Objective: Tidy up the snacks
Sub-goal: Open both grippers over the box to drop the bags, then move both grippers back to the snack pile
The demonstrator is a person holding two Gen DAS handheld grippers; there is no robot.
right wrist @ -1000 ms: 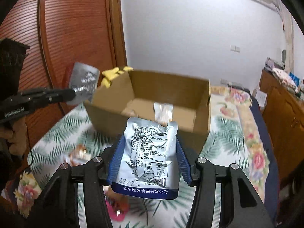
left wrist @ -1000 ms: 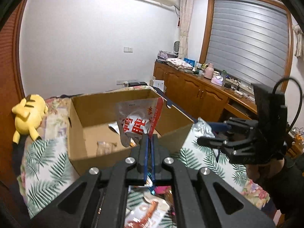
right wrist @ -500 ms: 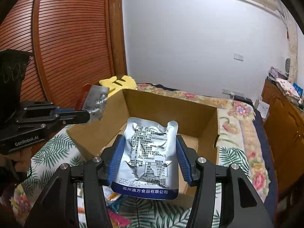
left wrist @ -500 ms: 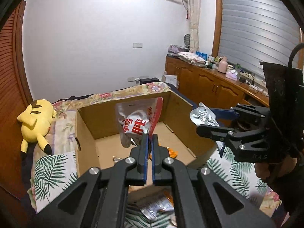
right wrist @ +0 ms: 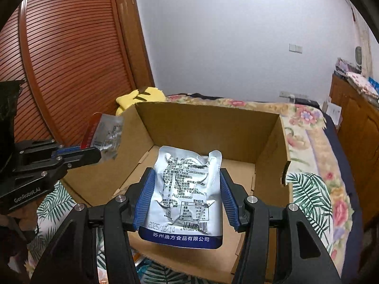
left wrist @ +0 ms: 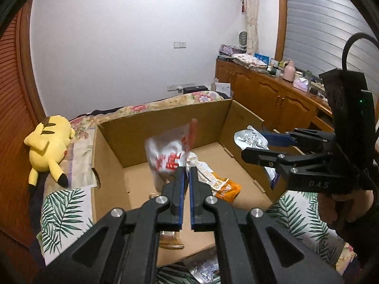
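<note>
1. Both packets have been carried from in front of the cardboard box (right wrist: 208, 127) to above its open floor.
2. The left gripper (left wrist: 186, 172) is clenched on a red-and-white snack bag (left wrist: 165, 151).
3. The right gripper (right wrist: 187, 189) is grasping a silver pouch (right wrist: 189, 189); release probably follows.

White-and-red snack bag (left wrist: 169, 152) motion-blurred — print unreadable. Packet (left wrist: 171, 237) on box floor mostly hidden behind left gripper (left wrist: 186, 177). Silver pouch (left wrist: 203, 268) in front of cardboard box (left wrist: 165, 123) cut by frame edge — probably more snacks. Counter (left wrist: 272, 81) clutter too small to tell.
</note>
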